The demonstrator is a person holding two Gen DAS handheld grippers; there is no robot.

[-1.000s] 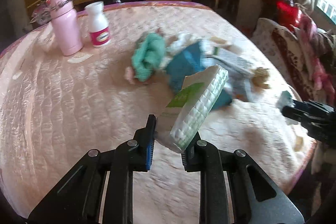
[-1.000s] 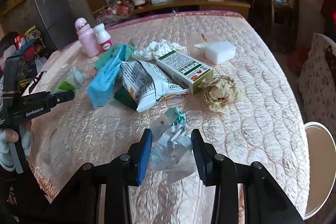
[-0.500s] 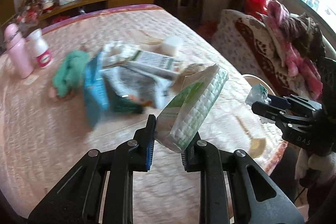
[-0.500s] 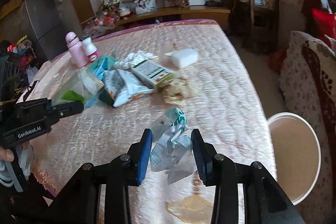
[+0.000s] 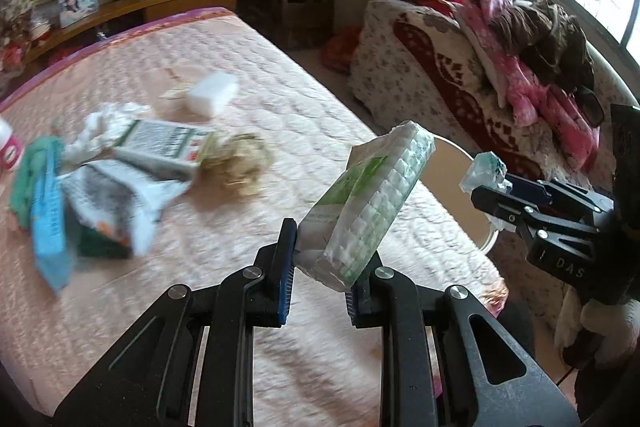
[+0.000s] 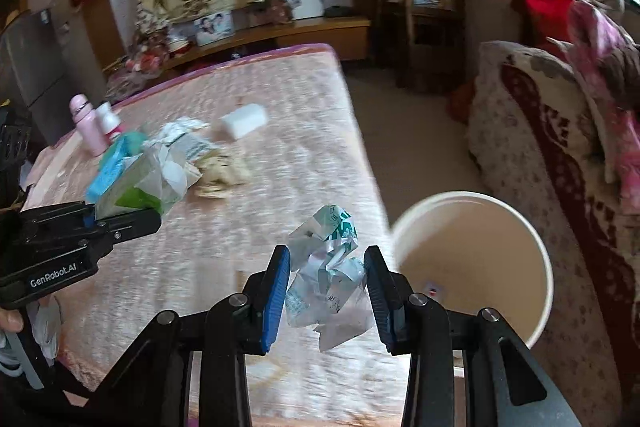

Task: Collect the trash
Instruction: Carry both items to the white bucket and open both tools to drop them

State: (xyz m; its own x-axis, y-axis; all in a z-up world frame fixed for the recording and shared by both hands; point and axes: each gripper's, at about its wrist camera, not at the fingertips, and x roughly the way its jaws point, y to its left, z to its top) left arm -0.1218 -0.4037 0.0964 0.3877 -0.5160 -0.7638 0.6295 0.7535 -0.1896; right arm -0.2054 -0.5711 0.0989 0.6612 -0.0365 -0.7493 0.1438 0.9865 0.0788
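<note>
My left gripper point(image 5: 326, 259) is shut on a green-and-white tissue pack point(image 5: 368, 199), held above the table's right edge; it also shows in the right wrist view point(image 6: 140, 183). My right gripper point(image 6: 326, 283) is shut on a crumpled white-and-teal wrapper point(image 6: 326, 267), just left of a round cream bin point(image 6: 472, 263) on the floor beside the table. In the left wrist view the right gripper point(image 5: 496, 199) with its wrapper point(image 5: 482, 173) is over the bin's rim point(image 5: 452, 147). A pile of trash point(image 5: 140, 163) lies on the pink quilted table point(image 5: 280, 99).
The pile holds a blue packet point(image 5: 48, 211), a printed box point(image 5: 168, 143), a torn bag point(image 5: 116, 199) and a brown crumpled paper point(image 5: 240, 163). A white block point(image 5: 212, 93) lies behind. A pink bottle point(image 6: 86, 127) stands at the far left. A patterned sofa point(image 6: 560, 147) flanks the bin.
Both grippers have swung right with their loads, away from the pile and toward the table's right edge. The bin has come into view close to the right gripper.
</note>
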